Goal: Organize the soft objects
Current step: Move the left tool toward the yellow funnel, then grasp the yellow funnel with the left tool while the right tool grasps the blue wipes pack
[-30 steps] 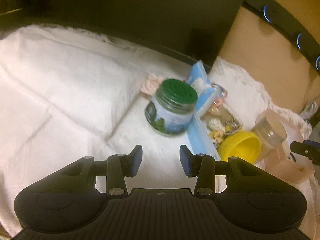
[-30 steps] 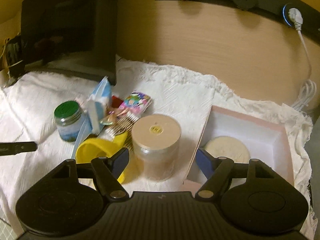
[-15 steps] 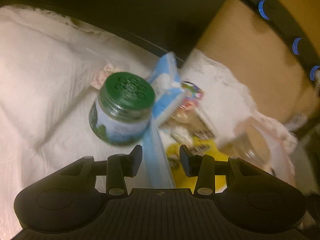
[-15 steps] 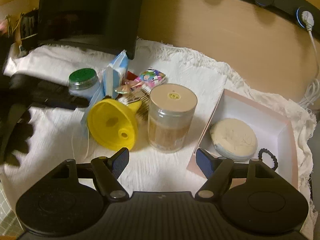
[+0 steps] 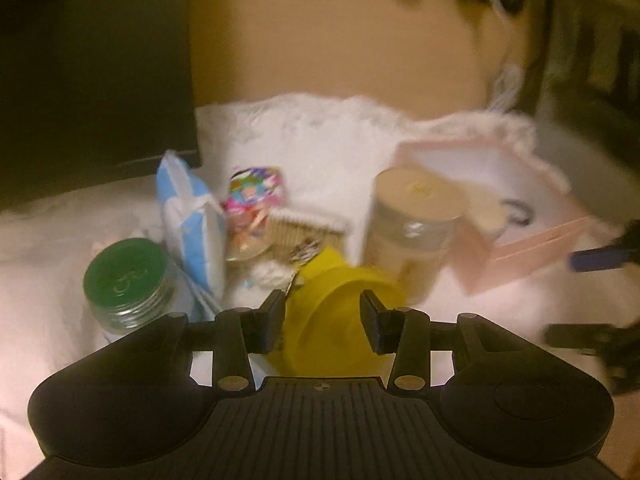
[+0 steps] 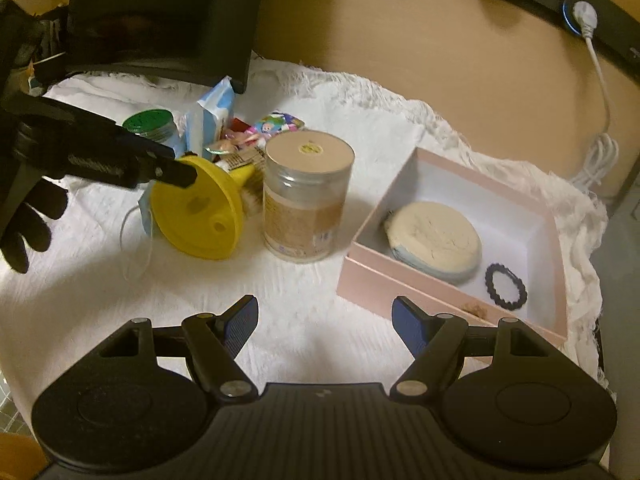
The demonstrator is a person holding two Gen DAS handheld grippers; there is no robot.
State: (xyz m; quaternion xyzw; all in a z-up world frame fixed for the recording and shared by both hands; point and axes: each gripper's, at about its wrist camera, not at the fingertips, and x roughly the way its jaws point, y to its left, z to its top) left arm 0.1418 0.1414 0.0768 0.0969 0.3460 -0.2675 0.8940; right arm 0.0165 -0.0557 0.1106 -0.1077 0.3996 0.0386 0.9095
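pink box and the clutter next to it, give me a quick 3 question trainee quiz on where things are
1. True or false: the pink box already holds a cream sponge and a black hair tie.
2. Which thing lies on its side? A the beige-lidded jar B the yellow funnel C the green-lidded jar
3. Fill in: the right gripper is ____.

Key: 1 true; 2 B; 3 open
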